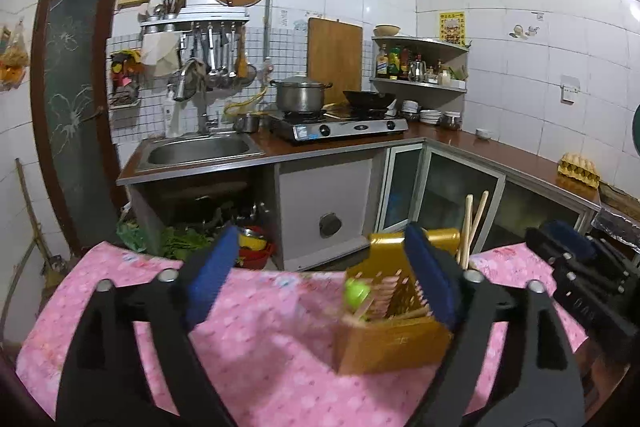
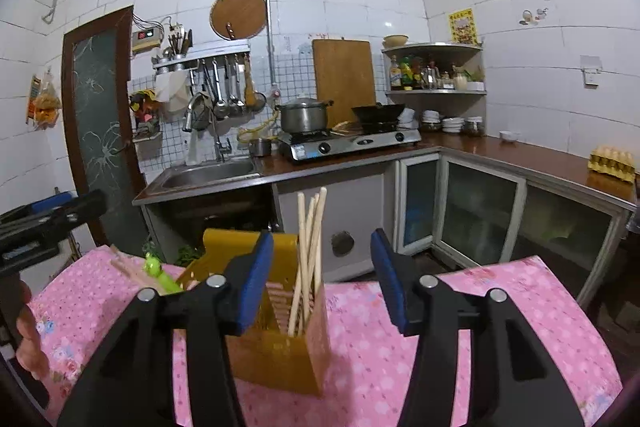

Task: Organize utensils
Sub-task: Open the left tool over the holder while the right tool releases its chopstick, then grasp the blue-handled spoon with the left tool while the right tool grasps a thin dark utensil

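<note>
A yellow plastic utensil holder (image 1: 394, 339) (image 2: 280, 351) stands on a table with a pink flowered cloth (image 1: 260, 347) (image 2: 368, 347). Several wooden chopsticks (image 2: 308, 259) (image 1: 474, 227) stand upright in its right compartment. A green-topped utensil (image 1: 357, 293) (image 2: 158, 271) and more wooden sticks lean in its left part. My left gripper (image 1: 320, 283) is open and empty, its right finger just in front of the holder. My right gripper (image 2: 324, 279) is open and empty, straddling the holder's right side from above and behind. The right gripper also shows in the left wrist view (image 1: 576, 267).
Beyond the table is a kitchen counter (image 1: 340, 147) with a sink (image 1: 200, 151), a gas stove (image 1: 340, 127) with a pot and a wok, corner shelves of bottles, and an egg tray (image 1: 578, 169). Vegetables and bowls lie on the floor under the sink.
</note>
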A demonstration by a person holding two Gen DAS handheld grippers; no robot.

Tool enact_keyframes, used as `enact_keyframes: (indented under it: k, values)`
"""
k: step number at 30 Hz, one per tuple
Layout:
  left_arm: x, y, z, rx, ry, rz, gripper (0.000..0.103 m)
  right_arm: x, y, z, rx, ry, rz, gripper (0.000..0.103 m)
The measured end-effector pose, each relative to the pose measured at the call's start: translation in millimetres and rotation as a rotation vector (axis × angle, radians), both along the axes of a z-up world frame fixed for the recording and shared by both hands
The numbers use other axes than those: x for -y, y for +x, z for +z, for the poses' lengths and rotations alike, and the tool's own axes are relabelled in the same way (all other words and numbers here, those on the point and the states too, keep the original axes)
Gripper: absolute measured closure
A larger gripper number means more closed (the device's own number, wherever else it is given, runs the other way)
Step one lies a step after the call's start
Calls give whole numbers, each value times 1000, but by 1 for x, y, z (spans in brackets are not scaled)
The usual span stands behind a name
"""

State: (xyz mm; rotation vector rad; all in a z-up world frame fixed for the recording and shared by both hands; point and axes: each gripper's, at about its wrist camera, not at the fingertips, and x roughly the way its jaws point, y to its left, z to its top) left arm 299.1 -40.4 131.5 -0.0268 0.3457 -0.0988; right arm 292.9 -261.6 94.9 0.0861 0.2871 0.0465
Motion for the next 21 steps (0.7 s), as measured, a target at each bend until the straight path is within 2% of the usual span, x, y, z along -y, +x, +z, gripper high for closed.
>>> enact_keyframes:
  k: [5, 7, 11, 15, 21]
  values:
    - [-21, -28, -14, -37, 30, 23, 10, -1, -34, -8, -37, 0, -49, 37]
    - [-29, -38, -24, -84, 28, 26, 10, -4, -47, -15, -60, -8, -59, 31]
    - [-41, -57, -40, -142, 13, 31, 10, -14, -69, -32, -111, -35, -59, 25]
    - [-47, -72, -56, -185, 29, 39, 10, -23, -86, -43, -138, -49, -64, 12]
    - [-53, -79, -85, -280, 23, 38, 10, -38, -91, -75, -246, -103, -60, 9]
